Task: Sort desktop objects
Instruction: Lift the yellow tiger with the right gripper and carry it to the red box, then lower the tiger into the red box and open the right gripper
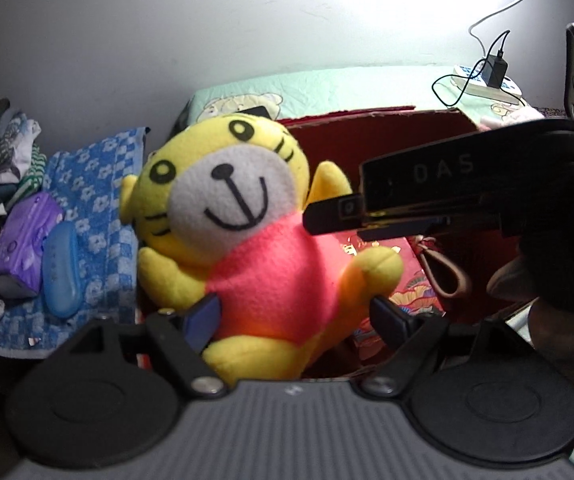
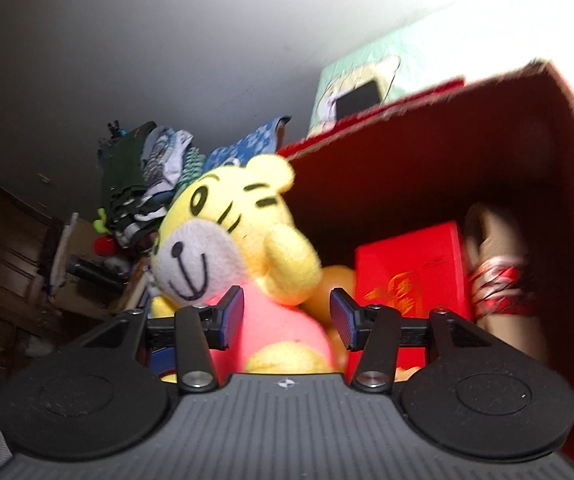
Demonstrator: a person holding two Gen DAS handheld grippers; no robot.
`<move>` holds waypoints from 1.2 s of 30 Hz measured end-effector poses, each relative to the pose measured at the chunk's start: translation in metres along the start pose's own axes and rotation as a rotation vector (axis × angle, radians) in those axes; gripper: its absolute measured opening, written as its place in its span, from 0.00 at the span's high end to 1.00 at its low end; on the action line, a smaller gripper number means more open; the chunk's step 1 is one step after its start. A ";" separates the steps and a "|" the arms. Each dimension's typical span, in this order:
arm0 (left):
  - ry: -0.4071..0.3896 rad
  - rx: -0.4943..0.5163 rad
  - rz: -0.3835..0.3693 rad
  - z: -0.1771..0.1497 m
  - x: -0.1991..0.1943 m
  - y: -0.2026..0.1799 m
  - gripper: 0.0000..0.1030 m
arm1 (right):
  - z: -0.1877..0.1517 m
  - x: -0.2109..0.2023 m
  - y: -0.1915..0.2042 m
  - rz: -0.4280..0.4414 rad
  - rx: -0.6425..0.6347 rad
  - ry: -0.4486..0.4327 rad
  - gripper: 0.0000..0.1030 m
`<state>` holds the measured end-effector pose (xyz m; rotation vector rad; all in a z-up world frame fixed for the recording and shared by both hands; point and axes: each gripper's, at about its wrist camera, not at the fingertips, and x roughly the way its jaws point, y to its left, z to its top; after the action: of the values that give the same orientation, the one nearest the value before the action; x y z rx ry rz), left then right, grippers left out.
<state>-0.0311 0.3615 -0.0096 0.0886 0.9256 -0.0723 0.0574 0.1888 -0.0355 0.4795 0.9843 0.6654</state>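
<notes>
A yellow tiger plush (image 1: 247,216) in a pink shirt sits upright at the left end of the red cardboard box (image 1: 407,132), its head above the rim. My left gripper (image 1: 297,318) is open, with blue pads either side of the plush's belly; the right pad stands clear of it. My right gripper (image 2: 287,318) is open too, straddling the plush (image 2: 247,248) low down from the other side. One of its black fingers (image 1: 329,216) crosses the left wrist view near the plush's arm.
Inside the box (image 2: 487,128) lie a red gift box (image 2: 411,268) and a brown roll tied with red-and-white ribbon (image 2: 499,292). Left of the box are a blue checked towel (image 1: 95,184), a purple tissue pack (image 1: 23,240), a blue oval case (image 1: 61,276) and piled clothes (image 1: 3,152). A power strip (image 1: 487,82) sits behind.
</notes>
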 end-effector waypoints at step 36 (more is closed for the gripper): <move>-0.009 -0.004 0.016 0.017 0.013 0.002 0.06 | 0.007 0.018 -0.010 -0.072 0.013 0.162 0.75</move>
<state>-0.0099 0.3611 -0.0099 0.0918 0.9160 -0.0556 0.0735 0.1936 -0.0497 0.4041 1.1539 0.6405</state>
